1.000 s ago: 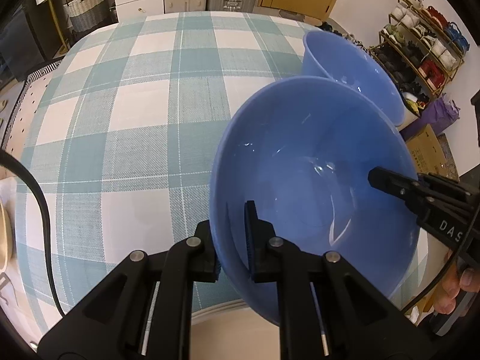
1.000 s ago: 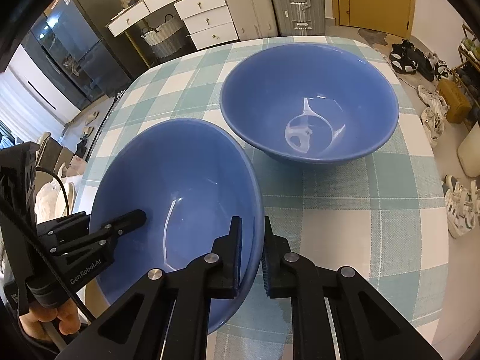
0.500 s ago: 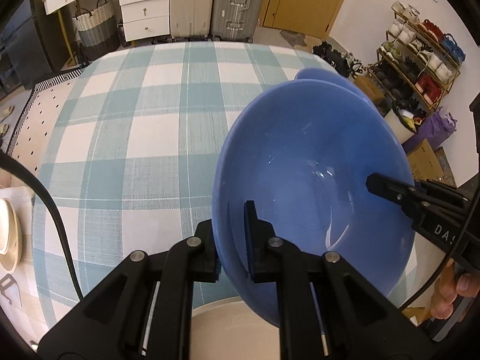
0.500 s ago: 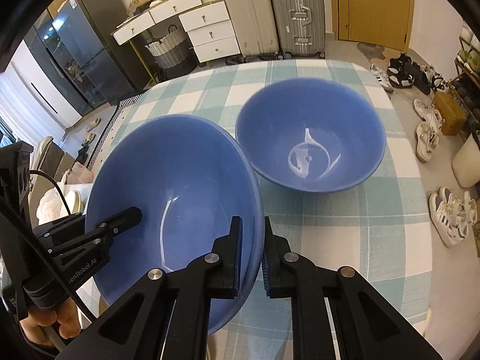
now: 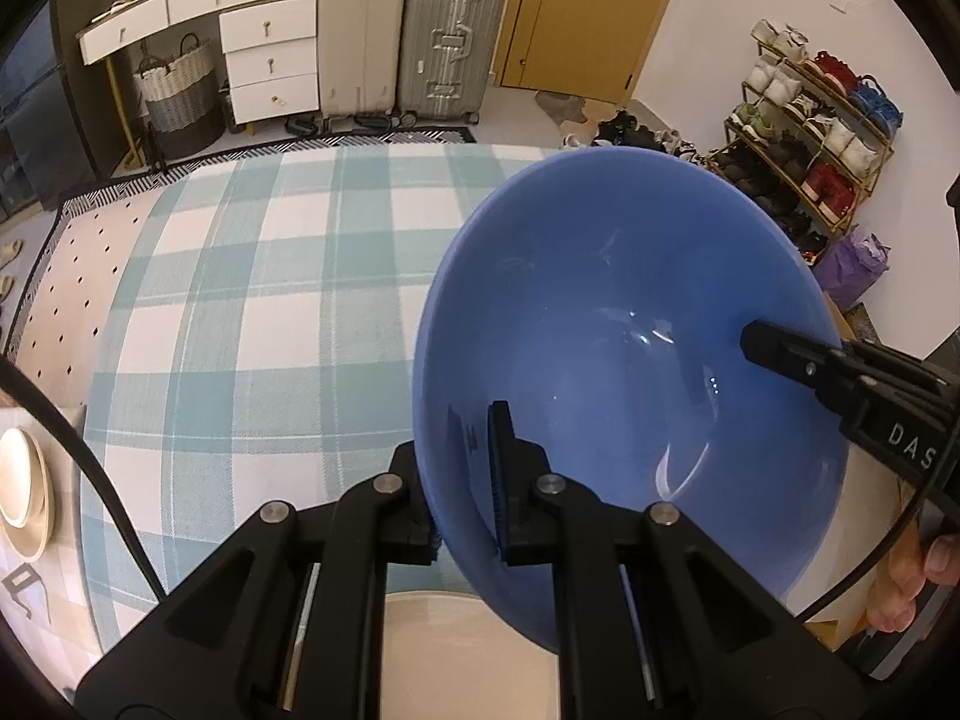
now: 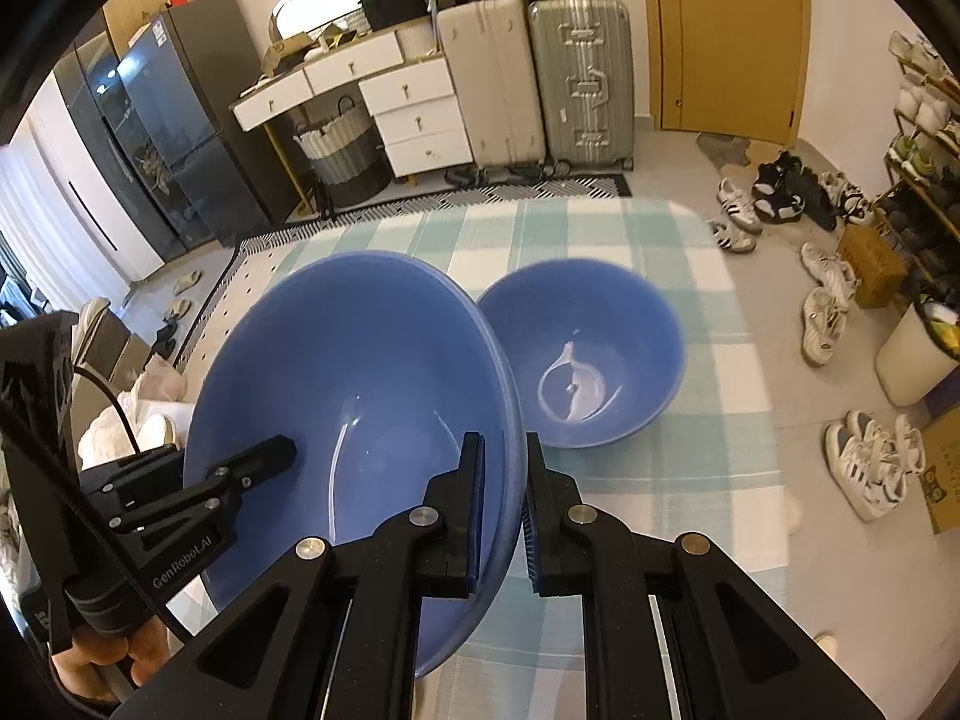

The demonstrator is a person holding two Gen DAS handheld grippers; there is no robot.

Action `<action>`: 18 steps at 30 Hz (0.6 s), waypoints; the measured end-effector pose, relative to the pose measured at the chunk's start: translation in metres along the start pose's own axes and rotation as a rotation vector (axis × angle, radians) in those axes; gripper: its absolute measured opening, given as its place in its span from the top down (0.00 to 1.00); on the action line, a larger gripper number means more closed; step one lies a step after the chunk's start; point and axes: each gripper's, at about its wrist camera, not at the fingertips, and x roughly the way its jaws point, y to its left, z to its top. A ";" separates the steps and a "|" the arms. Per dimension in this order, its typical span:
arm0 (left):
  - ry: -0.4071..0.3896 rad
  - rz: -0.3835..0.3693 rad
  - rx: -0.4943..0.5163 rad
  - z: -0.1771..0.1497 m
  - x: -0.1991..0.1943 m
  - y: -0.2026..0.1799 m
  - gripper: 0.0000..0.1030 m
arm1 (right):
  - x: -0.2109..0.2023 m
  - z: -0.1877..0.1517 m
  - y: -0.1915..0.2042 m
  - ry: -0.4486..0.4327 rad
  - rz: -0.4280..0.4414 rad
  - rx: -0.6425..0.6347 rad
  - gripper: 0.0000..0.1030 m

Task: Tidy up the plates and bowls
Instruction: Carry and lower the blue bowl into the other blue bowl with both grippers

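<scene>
A: Jaws first. Our left gripper (image 5: pixel 465 480) is clamped on the near rim of the large, glossy blue round bowl (image 5: pixel 630 372): one pad inside the wall, one outside. Our right gripper (image 6: pixel 501 504) pinches the rim on the opposite side in the same way.

B: Why two grips on one bowl?

A: We judge that the bowl is wide and smooth; opposed rim grips keep it from tipping or slipping out of either pinch.

B: Where is it relative to the second blue bowl (image 6: pixel 588 360)?

A: Held in the air, tilted, just beside and nearer to us than the second bowl, which sits upright on the teal-and-white checked tablecloth (image 5: pixel 252 324). In the right wrist view the rims overlap; we cannot tell whether they touch.

B: The likely purpose?

A: Probably nesting. The held bowl must clear the second bowl's rim before being lowered into it.
</scene>
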 end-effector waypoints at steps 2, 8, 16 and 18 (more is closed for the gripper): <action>-0.008 0.000 0.012 0.003 -0.005 -0.011 0.91 | -0.009 0.003 -0.005 -0.009 -0.007 0.004 0.89; -0.024 0.014 0.041 0.020 -0.011 -0.041 0.91 | -0.024 0.012 -0.021 -0.029 -0.024 0.028 0.89; -0.015 0.010 0.050 0.049 0.002 -0.066 0.91 | -0.022 0.030 -0.042 -0.034 -0.031 0.065 0.89; -0.014 0.013 0.054 0.057 0.009 -0.069 0.91 | -0.015 0.037 -0.048 -0.034 -0.036 0.071 0.89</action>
